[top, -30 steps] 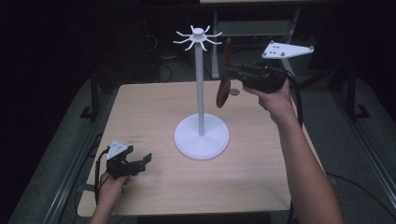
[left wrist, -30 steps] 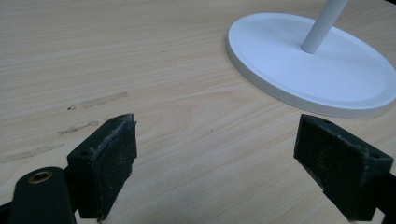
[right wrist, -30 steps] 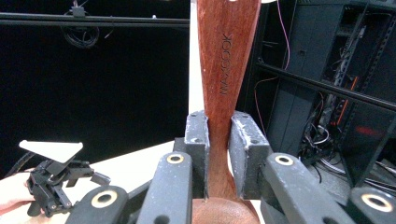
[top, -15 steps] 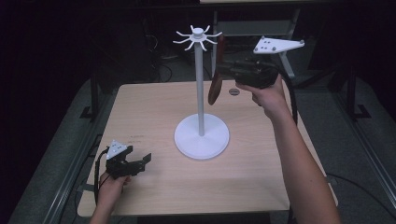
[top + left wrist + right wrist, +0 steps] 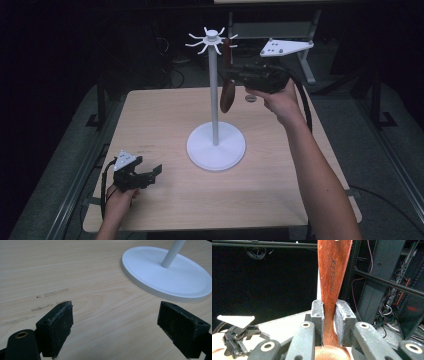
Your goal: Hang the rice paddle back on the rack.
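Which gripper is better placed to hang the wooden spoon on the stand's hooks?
Right. The right gripper already clamps the wooden spoon upright beside the hooks; the left gripper rests open, low on the table.

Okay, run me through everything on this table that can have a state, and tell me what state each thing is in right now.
Wooden spoon: held upright, bowl down, beside the pole.
Right gripper: fingers shut on the spoon's handle.
Left gripper: open, nothing between its fingers, low over the table.
Hook stand: upright on the table, its hooks look bare.
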### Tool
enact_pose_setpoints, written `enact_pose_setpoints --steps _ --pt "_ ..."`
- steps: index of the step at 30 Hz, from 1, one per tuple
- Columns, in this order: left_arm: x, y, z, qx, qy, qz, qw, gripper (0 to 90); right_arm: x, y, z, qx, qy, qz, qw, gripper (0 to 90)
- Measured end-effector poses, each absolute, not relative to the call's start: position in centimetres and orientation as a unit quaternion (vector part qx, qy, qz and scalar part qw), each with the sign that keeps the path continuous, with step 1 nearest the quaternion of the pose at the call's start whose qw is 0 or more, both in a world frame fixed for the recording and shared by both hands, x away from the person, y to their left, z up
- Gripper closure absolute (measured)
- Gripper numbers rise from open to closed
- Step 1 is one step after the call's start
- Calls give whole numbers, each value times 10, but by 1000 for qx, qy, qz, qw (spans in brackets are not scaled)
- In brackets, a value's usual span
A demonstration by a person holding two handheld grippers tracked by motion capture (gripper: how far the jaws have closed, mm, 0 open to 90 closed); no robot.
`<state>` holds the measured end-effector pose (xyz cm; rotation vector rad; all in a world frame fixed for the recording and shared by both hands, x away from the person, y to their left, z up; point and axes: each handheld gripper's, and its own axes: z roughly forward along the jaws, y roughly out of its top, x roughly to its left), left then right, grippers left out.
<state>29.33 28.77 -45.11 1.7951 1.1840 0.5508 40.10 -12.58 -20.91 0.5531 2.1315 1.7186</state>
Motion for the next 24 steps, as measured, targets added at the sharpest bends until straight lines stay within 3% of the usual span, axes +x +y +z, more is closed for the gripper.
enact_pose_setpoints --steps 7,17,24 --pt "293 288 -451 726 479 221 441 126 399 -126 -209 195 753 603 177 752" --pt "294 287 -450 723 483 225 440 126 391 -135 -211 202 753 602 171 517" --pt "294 288 -451 724 481 227 440 126 386 -148 -220 215 753 597 176 451"
